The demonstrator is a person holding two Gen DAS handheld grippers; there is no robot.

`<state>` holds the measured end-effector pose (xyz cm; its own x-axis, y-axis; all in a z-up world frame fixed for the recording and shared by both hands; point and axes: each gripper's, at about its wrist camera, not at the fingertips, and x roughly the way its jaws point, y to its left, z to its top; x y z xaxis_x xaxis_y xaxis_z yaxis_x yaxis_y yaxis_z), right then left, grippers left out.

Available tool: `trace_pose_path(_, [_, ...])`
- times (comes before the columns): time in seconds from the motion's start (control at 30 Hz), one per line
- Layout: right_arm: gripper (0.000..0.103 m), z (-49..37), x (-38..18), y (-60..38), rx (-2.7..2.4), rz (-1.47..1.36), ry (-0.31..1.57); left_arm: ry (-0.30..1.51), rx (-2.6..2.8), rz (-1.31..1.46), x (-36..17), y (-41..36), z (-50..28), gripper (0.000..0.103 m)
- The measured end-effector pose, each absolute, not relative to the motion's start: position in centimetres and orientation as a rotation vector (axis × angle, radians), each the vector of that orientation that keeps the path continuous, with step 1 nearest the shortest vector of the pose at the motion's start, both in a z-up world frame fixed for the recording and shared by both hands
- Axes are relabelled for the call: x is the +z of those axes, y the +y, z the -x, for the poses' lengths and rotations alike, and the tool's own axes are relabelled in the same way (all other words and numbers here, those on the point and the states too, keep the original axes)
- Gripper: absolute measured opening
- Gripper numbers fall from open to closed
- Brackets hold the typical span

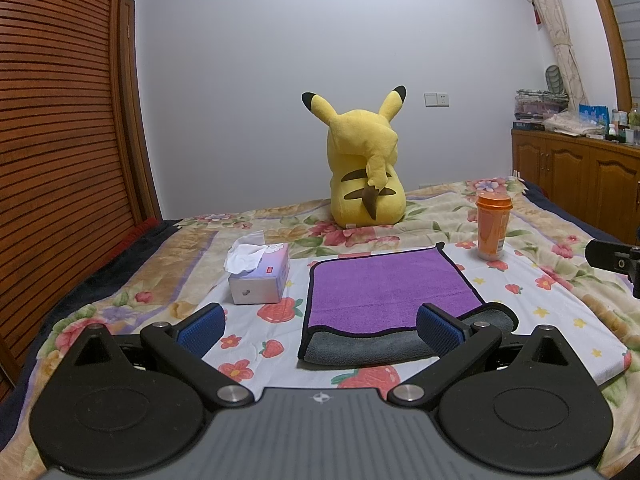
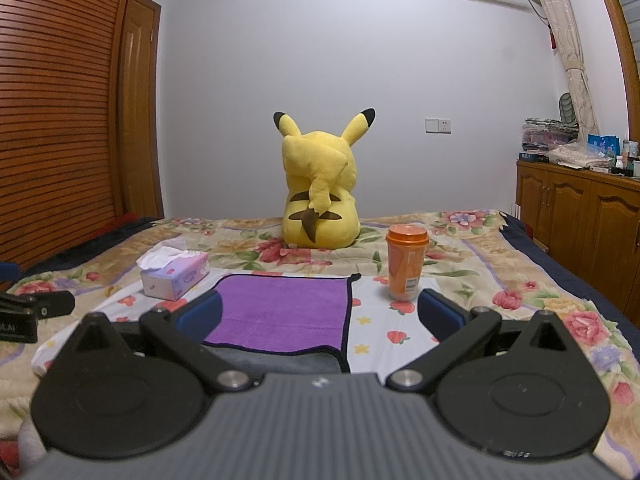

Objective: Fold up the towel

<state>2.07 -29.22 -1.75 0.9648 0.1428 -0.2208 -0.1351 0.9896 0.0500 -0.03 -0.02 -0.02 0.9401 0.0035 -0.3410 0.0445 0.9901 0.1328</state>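
A purple towel (image 1: 384, 292) with a grey underside and black edging lies folded on the bed, its grey near edge showing. It also shows in the right wrist view (image 2: 280, 308). My left gripper (image 1: 320, 330) is open and empty, held just before the towel's near edge, with its right finger over the near right corner. My right gripper (image 2: 320, 314) is open and empty, low in front of the towel's near right corner. Part of the right gripper shows at the right edge of the left wrist view (image 1: 616, 260).
A tissue box (image 1: 260, 276) stands left of the towel. An orange cup with lid (image 1: 493, 226) stands at its far right. A yellow plush toy (image 1: 366, 168) sits behind. A wooden cabinet (image 2: 580, 216) is right, a slatted wardrobe (image 1: 60, 140) left.
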Motion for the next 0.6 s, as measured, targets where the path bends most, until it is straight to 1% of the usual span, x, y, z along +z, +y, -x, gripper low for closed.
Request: trace_pose_path(0.6, [0.103, -2.57, -2.13, -29.2, 0.135, -0.022, 0.248, 0.402, -0.039, -0.151, -0.56, 0.0, -0.85, 0.103])
